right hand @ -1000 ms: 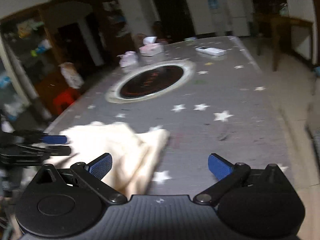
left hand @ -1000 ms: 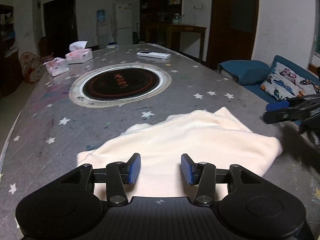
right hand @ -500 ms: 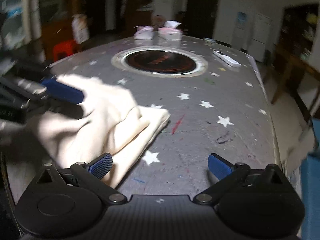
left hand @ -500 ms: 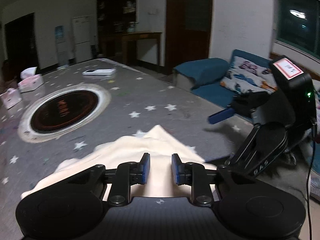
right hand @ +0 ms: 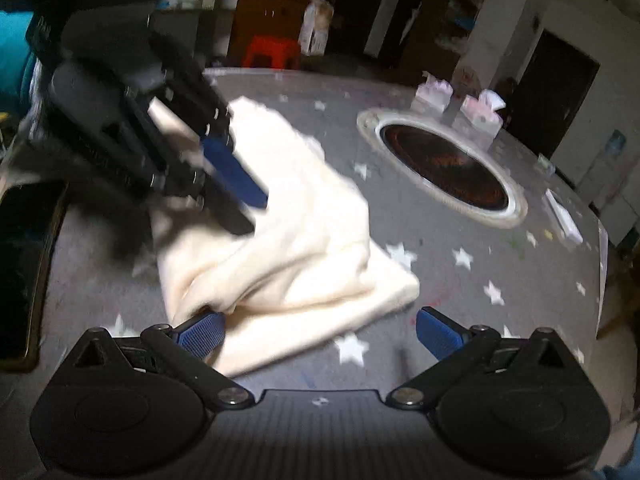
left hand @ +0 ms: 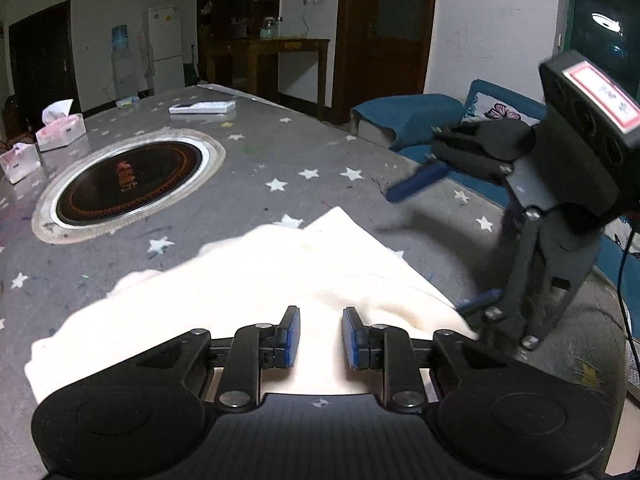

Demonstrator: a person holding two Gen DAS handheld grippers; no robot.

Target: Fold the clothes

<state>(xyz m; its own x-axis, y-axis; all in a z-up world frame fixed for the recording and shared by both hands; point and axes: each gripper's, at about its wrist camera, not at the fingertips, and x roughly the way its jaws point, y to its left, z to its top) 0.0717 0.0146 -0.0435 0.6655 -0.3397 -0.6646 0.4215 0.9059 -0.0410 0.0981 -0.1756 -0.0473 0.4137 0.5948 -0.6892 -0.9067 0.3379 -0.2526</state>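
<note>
Left wrist view: the left gripper (left hand: 318, 338) occupies the lower centre of the frame, its two blue pads drawn close with a narrow gap between them. The cream garment (left hand: 256, 280) lies directly beyond and beneath the pads; whether cloth is pinched between them cannot be told from this view. The garment spreads from the lower left toward the centre of the frame on the grey star-printed table (left hand: 320, 152), with one corner pointing up toward the middle. At the right edge the right gripper (left hand: 444, 236) stands tilted, its jaws spread wide, one blue finger (left hand: 416, 184) raised above the table and the other low beside the garment's right edge. A round inset cooktop (left hand: 128, 184) sits at the left; two tissue boxes (left hand: 60, 128) stand at the far left, and a white remote (left hand: 202, 107) lies beyond the cooktop.

Right wrist view: the right gripper (right hand: 320, 334) fills the bottom of the frame, jaws wide apart. Its left pad (right hand: 200, 334) touches the near folded edge of the garment (right hand: 288, 248); its right pad (right hand: 438, 332) is over bare table, clear of the cloth. The left gripper (right hand: 236, 192), blurred, enters from the upper left with its fingers down on the bunched, raised part of the garment. The cooktop (right hand: 444, 168) appears at the upper right.
</note>
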